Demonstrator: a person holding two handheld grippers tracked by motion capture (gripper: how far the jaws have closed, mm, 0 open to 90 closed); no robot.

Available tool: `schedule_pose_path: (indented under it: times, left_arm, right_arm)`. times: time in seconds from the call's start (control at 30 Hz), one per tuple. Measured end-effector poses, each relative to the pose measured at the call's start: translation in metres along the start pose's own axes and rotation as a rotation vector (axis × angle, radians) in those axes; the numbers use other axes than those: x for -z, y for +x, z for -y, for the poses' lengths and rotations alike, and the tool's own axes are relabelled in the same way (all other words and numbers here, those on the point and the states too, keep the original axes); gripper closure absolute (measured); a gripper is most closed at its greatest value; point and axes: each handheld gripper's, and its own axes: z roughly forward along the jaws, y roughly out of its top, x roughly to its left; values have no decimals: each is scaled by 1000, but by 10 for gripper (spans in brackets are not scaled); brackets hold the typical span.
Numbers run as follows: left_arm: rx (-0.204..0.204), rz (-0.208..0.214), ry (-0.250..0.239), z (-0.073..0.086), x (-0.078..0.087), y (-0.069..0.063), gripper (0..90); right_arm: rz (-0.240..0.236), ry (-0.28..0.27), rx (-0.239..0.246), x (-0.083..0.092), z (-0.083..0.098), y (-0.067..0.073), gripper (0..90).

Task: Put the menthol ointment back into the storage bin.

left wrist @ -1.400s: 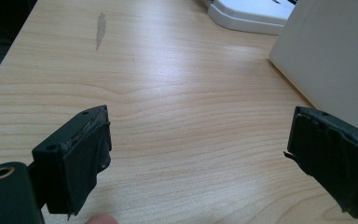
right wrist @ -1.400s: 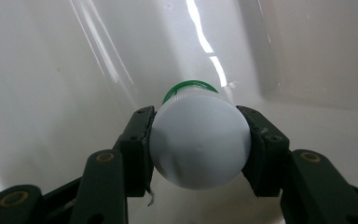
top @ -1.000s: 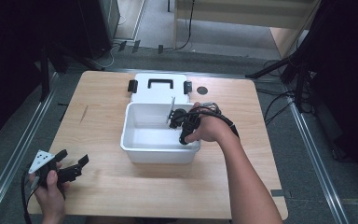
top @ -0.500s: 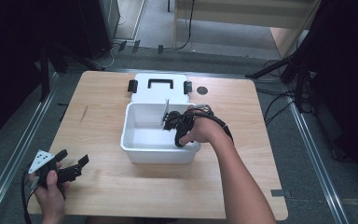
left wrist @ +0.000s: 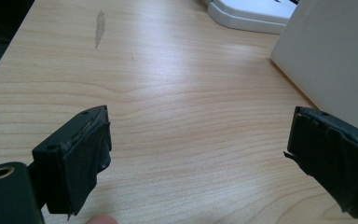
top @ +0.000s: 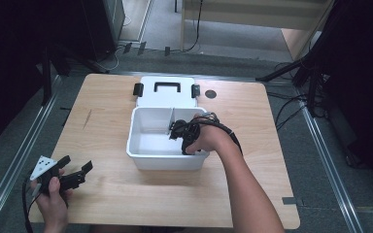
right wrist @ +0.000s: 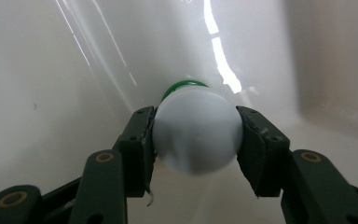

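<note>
Bottle (right wrist: 196, 133), white w/ green cap end, gripped sideways btwn right claw (right wrist: 196, 140) pads, both pressing its sides. It's inside the white bin (top: 141, 158), right compartment next to the divider (top: 170, 121), low near the bin floor. Bin sits mid worktop (top: 107, 194); lid (top: 165, 92) lies flat behind it, touching. Left claw (left wrist: 198, 154) released, jaws wide apart, nothing btwn, hovering over bare worktop near front-left corner, well apart from bin.
</note>
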Motion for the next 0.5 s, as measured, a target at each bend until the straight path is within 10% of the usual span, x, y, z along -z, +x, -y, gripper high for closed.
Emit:
schedule_pose_path:
  times: [0.5]
  left_arm:
    - [-3, -2, 2, 0, 0, 0, 68]
  right_arm:
    - [-5, -49, -30, 11, 2, -2, 437]
